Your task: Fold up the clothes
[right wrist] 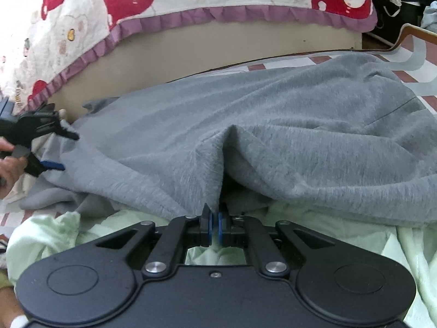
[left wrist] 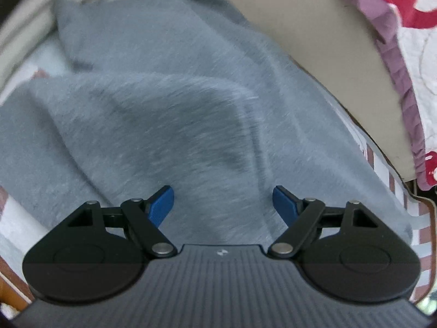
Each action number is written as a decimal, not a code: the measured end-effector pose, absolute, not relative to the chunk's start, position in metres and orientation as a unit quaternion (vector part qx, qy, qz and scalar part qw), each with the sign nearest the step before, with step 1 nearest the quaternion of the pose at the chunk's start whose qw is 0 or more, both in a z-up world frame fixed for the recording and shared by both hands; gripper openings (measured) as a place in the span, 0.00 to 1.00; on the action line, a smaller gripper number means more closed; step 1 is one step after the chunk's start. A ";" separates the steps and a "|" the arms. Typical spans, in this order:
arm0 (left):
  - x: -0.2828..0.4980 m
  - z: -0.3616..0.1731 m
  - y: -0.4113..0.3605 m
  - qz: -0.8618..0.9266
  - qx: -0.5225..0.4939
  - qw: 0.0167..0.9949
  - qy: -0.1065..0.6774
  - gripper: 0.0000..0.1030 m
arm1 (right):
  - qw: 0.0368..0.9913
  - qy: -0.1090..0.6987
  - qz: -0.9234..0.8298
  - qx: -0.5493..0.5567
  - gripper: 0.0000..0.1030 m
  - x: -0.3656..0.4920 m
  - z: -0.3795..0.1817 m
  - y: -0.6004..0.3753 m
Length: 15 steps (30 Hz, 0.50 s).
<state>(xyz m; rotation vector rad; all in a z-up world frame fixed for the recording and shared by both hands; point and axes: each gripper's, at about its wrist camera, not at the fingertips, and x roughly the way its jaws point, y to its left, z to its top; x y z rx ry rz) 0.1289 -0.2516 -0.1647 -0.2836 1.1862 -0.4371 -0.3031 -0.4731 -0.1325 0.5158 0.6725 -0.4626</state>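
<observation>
Pinching a fold at the near edge of the grey fleece sweatshirt, the right gripper is clamped on its cloth. The left gripper hangs over the sweatshirt, blue pads apart, empty. Beyond the sweatshirt lies a purple-ruffled, red-bear-printed quilt.

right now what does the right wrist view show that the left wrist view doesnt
Only the right wrist view shows the right gripper pinching the hem of the grey garment, the pale green cloth under it, and the left gripper from outside with a hand on it. Only the left wrist view shows the left gripper from behind, jaws open above the fabric. Both show the grey garment, bear-print quilt and beige panel.
</observation>
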 end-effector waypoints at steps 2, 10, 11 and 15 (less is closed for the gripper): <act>0.128 -0.166 -0.262 -0.202 -0.113 0.808 0.543 0.81 | 0.886 0.314 -0.217 0.262 0.03 -0.308 -0.136 -0.473; 0.118 -0.165 -0.256 -0.243 -0.072 0.834 0.491 0.01 | 0.897 0.286 -0.199 0.273 0.04 -0.312 -0.137 -0.475; 0.108 -0.154 -0.250 -0.251 -0.053 0.847 0.465 0.01 | 0.898 0.283 -0.197 0.275 0.04 -0.312 -0.137 -0.475; 0.069 -0.122 -0.233 -0.263 0.019 0.890 0.372 0.01 | 0.896 0.276 -0.187 0.295 0.05 -0.309 -0.138 -0.478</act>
